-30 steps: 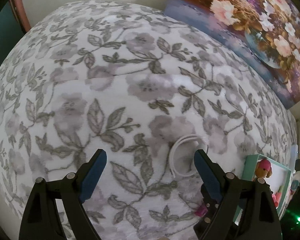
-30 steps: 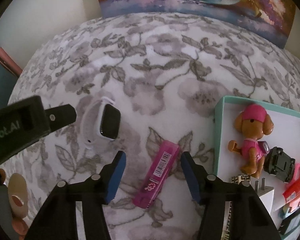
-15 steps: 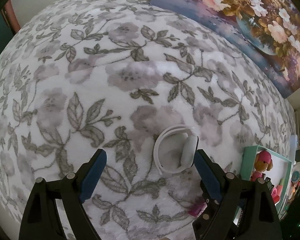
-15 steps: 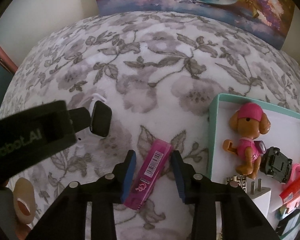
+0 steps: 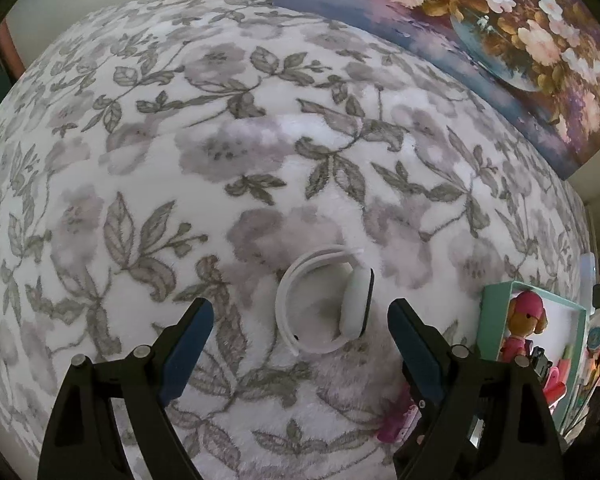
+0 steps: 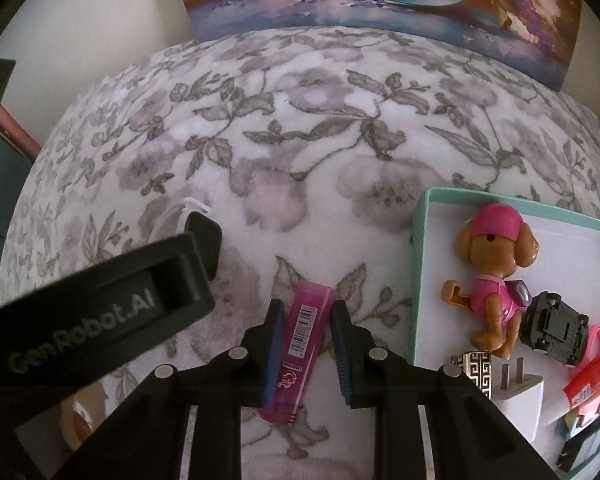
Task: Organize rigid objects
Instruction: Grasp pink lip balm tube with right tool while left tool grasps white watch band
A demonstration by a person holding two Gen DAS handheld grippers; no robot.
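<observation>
Progress partial: pink case [image 6: 298, 346] lies on the floral blanket [image 6: 300, 128], my right gripper [image 6: 305, 344] just closing onto it. White smartwatch [image 5: 327, 306] lies unpicked between my wide-open left gripper [image 5: 300, 320] pads. Teal tray [image 6: 420, 240] already holds dog figure [image 6: 494, 276], charger [image 6: 516, 396], others.
</observation>
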